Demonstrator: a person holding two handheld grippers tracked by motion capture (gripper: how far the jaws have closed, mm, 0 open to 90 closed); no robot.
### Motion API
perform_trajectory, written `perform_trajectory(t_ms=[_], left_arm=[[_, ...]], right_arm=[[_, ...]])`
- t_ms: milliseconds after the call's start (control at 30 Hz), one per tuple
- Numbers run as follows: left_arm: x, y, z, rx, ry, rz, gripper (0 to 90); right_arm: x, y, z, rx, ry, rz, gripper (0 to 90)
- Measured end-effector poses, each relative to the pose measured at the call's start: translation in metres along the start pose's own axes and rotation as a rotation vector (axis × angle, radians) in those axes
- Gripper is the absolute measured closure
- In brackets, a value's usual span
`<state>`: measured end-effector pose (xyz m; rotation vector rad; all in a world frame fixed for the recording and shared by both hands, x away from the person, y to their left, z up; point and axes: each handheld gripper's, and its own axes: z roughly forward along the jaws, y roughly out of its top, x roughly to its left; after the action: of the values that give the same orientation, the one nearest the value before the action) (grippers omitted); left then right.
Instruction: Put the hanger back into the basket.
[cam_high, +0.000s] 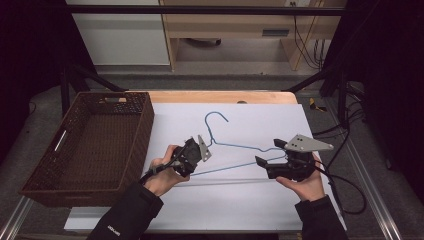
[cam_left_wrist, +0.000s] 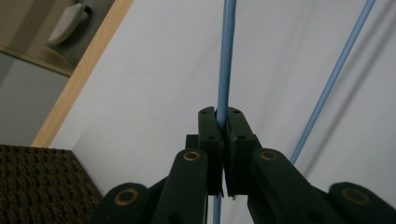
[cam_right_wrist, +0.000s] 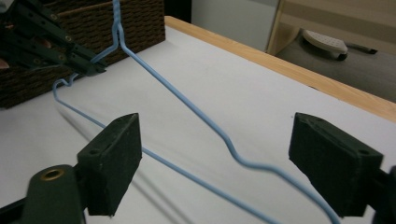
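Thin blue wire hanger (cam_high: 235, 150) lies mid-table on the smooth white sheet (cam_high: 225, 200), hook toward the far wooden edge. Left gripper (cam_high: 192, 155) is clamped tight on its wire; right gripper (cam_high: 270, 155) gapes wide around the other shoulder. Brown woven basket (cam_high: 90, 145) overhangs the left edge.

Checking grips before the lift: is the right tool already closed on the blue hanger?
No. In the right gripper view the right tool stands wide open, with the hanger wire running untouched between its jaws.
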<state>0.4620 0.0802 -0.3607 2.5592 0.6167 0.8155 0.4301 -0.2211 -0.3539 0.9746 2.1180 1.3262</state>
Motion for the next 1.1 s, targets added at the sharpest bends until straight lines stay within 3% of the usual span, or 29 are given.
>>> perform_trajectory(t_ms=[100, 400, 500, 700, 800, 1100], left_arm=[[0.006, 0.003, -0.003, 0.011, -0.001, -0.028, 87.1], [0.024, 0.011, -0.014, 0.047, 0.054, -0.086, 87.0], [0.031, 0.014, -0.020, 0.047, 0.066, -0.100, 87.1], [0.044, 0.021, -0.039, 0.026, 0.092, -0.133, 87.1], [0.051, 0.022, -0.051, 0.035, 0.102, -0.130, 87.1], [0.073, 0.014, -0.080, 0.043, 0.130, -0.169, 87.1]], right_arm=[[-0.003, -0.007, -0.005, -0.005, -0.024, 0.032, 10.3], [-0.008, -0.030, -0.019, -0.005, -0.041, 0.056, 6.9], [-0.010, -0.039, -0.017, 0.017, -0.044, 0.066, 6.2], [-0.013, -0.050, -0.012, 0.036, -0.049, 0.090, 5.3], [-0.015, -0.054, -0.010, 0.027, -0.054, 0.106, 5.2], [-0.018, -0.059, -0.008, 0.037, -0.054, 0.110, 5.1]])
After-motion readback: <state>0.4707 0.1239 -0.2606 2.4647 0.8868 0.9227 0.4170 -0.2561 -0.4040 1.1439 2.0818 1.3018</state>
